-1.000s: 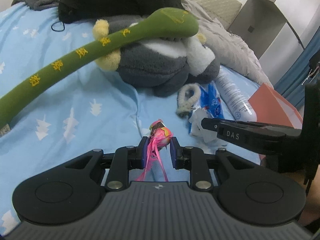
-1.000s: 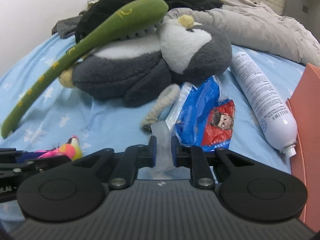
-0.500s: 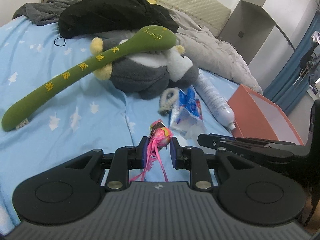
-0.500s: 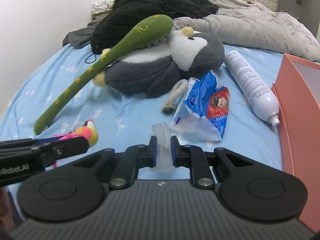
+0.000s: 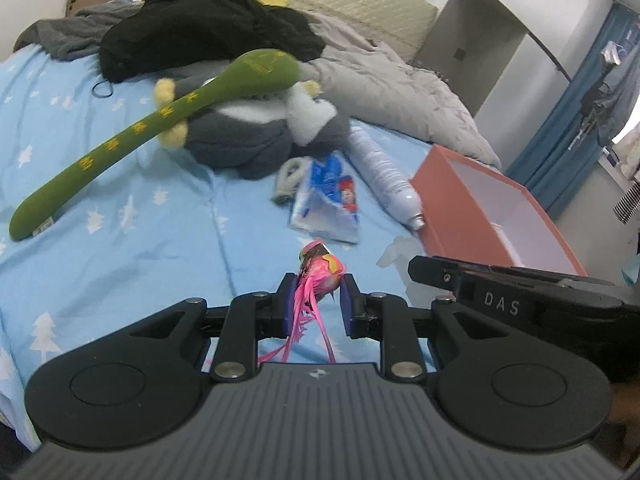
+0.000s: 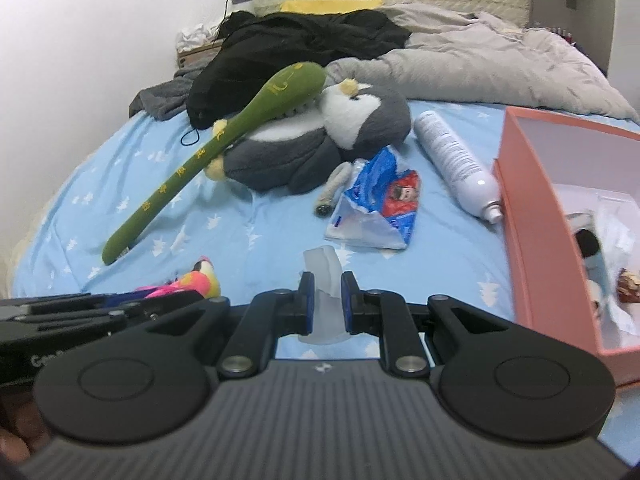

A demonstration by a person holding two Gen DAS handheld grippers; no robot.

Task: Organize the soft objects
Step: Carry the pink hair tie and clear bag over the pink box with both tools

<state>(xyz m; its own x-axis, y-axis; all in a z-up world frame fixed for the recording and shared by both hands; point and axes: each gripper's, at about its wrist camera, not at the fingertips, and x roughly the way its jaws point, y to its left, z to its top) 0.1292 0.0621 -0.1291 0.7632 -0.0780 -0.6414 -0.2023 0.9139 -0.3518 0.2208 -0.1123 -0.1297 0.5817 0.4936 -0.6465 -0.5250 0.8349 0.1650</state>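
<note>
Soft objects — two small ones in our grip, the big ones not yet sorted.

On the blue sheet (image 6: 120, 176), toward the head of the bed, lie the grey plush penguin (image 6: 316, 148) and, across it, the long green plush (image 6: 208, 160); the pink box (image 6: 532, 248) at the sheet's right edge already holds a few things we cannot make out. Our left gripper (image 5: 314, 296) is clamped on a small pink bird toy (image 5: 320, 270), our right gripper (image 6: 325, 296) pinched tight on a translucent soft piece (image 6: 322, 268) — both look bound for the box, we judge.
</note>
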